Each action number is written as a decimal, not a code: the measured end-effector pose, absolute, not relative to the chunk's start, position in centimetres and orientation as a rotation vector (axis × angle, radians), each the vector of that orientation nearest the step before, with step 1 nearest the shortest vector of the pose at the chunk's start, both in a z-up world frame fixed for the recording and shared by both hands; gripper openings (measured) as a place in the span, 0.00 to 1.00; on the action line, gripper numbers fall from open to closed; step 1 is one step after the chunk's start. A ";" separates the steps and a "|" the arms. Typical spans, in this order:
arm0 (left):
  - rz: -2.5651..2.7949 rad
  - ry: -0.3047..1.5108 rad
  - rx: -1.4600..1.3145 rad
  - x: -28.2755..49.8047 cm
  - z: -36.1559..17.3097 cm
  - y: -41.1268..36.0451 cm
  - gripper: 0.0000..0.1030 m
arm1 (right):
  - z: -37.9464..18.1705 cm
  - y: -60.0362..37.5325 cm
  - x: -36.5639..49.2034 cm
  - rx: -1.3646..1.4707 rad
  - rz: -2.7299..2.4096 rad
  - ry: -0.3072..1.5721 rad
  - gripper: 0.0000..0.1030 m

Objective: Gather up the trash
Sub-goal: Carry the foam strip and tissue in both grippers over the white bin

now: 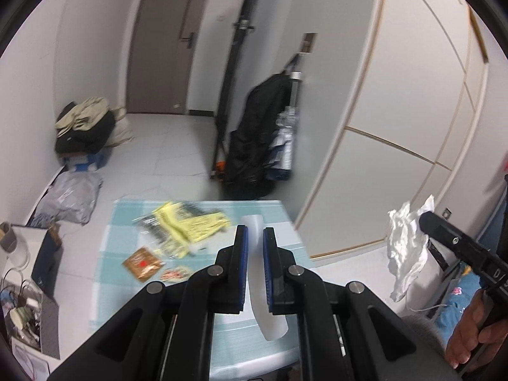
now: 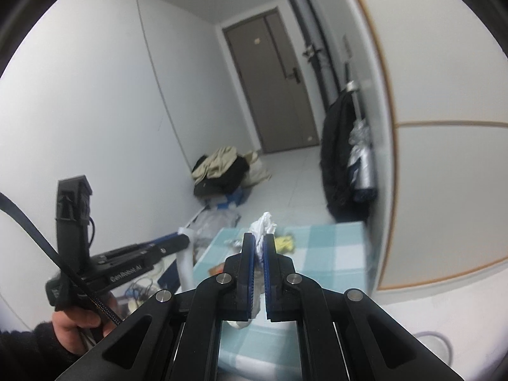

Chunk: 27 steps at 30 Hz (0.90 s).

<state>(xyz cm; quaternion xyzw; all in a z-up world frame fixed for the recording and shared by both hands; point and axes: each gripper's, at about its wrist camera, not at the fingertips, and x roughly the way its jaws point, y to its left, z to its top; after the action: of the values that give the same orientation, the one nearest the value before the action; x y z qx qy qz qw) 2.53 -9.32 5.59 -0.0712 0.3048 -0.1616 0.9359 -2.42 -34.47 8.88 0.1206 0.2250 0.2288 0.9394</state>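
My left gripper (image 1: pixel 256 230) is shut on a white plastic strip (image 1: pixel 271 320) that runs between its blue pads, above the teal-checked table (image 1: pixel 104 285). On the cloth lie yellow wrappers (image 1: pixel 187 225), a brown packet (image 1: pixel 143 263) and a small red-white wrapper (image 1: pixel 174 274). My right gripper (image 2: pixel 258 236) is shut on a crumpled white tissue (image 2: pixel 265 220), held in the air over the table (image 2: pixel 333 247). The same tissue (image 1: pixel 406 247) hangs from the right gripper (image 1: pixel 427 220) at the right edge of the left wrist view. In the right wrist view, the left gripper (image 2: pixel 182 241) holds the strip (image 2: pixel 185 266).
A white wardrobe (image 1: pixel 397 127) stands right of the table, with a black bag (image 1: pixel 257 139) leaning by it. On the floor are a grey plastic bag (image 1: pixel 70 197) and a clothes pile (image 1: pixel 85 123). An open box of cables (image 1: pixel 25 311) sits at the left. A grey door (image 1: pixel 165 41) closes the hallway.
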 end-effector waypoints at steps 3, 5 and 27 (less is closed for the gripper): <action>-0.380 0.620 -0.136 2.5 6.2 -11.6 0.05 | 9.5 -37.5 -3.1 0.266 0.425 0.440 0.04; -0.422 0.622 -0.129 2.6 6.4 -13.5 0.05 | 9.6 -39.6 -3.5 0.278 0.390 0.432 0.04; -0.869 0.912 -0.007 5.3 -1.6 -34.4 0.05 | -5.6 -57.9 -2.4 0.446 0.030 0.709 0.04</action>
<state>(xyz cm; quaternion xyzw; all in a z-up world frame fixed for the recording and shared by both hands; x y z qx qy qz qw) 5.27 -34.35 -1.62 -0.0034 0.4266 -0.4064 0.8080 -2.40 -57.92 -5.58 0.2163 0.3442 0.0145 0.9135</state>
